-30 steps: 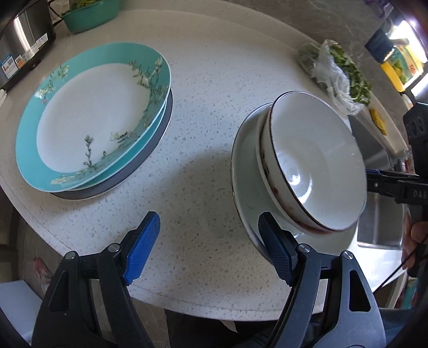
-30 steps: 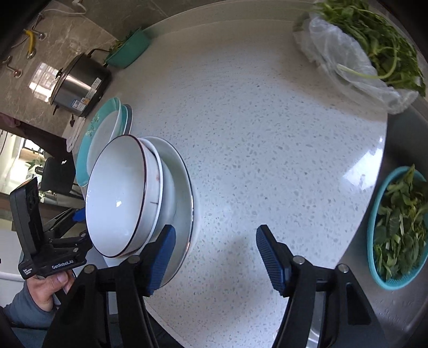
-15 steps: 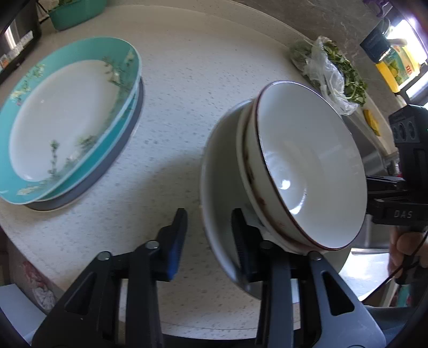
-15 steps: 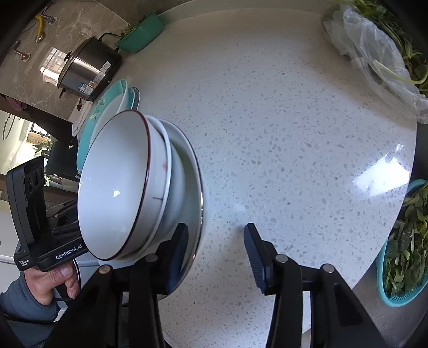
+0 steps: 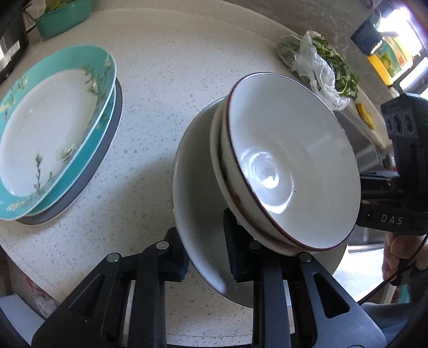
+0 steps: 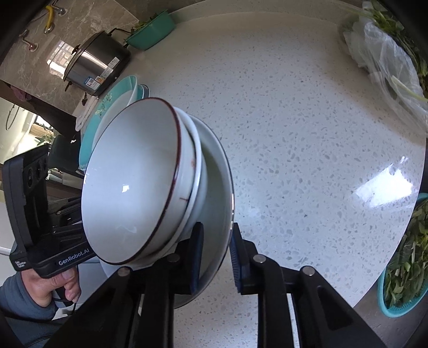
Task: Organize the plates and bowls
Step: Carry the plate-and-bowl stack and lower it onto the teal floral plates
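Note:
A white plate (image 5: 195, 187) carries two stacked white bowls, the upper bowl (image 5: 289, 160) with a dark red rim. My left gripper (image 5: 206, 241) straddles the plate's near rim, jaws closing, one pad under the rim and one on top. From the opposite side my right gripper (image 6: 216, 249) is also closing on the white plate (image 6: 214, 174), its pads on either face of the rim. The bowls (image 6: 133, 174) lean against the plate. A stack of teal flowered plates (image 5: 53, 125) lies to the left on the speckled counter (image 5: 165, 80).
A bag of greens (image 5: 321, 61) and a teal basin (image 5: 64, 18) stand at the back. A steel cooker (image 6: 96, 64) sits beyond the teal plates (image 6: 107, 115). A teal basket of greens (image 6: 406, 267) is at the right, and the counter's rounded edge runs close below.
Both grippers came in toward the white plate and their jaws narrowed from wide apart down onto its rim. The plate and bowls now fill more of both views.

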Tool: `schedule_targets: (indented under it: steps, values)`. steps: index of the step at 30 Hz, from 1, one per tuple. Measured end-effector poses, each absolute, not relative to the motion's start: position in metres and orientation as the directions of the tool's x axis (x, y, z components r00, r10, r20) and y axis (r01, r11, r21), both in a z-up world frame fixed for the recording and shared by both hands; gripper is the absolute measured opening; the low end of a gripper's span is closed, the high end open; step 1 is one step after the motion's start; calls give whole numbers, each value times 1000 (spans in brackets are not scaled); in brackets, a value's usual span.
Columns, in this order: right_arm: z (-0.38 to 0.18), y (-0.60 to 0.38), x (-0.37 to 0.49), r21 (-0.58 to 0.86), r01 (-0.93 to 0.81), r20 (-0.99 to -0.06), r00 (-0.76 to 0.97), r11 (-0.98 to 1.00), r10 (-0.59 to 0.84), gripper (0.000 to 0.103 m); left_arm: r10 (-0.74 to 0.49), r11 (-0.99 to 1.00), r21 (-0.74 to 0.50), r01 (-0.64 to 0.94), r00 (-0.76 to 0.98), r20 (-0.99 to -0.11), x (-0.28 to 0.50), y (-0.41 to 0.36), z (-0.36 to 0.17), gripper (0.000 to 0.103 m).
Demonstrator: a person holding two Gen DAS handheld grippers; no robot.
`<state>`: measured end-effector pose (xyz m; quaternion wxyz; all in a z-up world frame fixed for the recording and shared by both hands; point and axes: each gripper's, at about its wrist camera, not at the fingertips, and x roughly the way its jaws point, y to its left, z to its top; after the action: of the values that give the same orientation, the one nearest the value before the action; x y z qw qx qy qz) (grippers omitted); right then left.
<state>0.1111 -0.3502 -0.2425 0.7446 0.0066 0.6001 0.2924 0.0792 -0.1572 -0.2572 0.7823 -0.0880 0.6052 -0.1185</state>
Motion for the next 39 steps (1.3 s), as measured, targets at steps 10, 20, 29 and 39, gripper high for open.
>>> schedule_targets:
  steps: [10, 20, 29, 39]
  values:
    - [-240, -353, 103, 344, -409, -896, 124, 845, 425, 21, -279, 960, -266, 85, 252, -927, 76, -161, -252, 18]
    - [-221, -355, 98, 345, -413, -888, 149, 843, 436, 21, -274, 962, -257, 96, 281, -920, 73, -158, -227, 17]
    - [-180, -341, 96, 333, -445, -873, 189, 832, 450, 21, -257, 966, -237, 102, 315, -914, 72, -141, -183, 17]
    - [-140, -285, 99, 313, -505, -862, 206, 805, 464, 21, -233, 972, -223, 70, 356, -905, 80, -83, -136, 17]
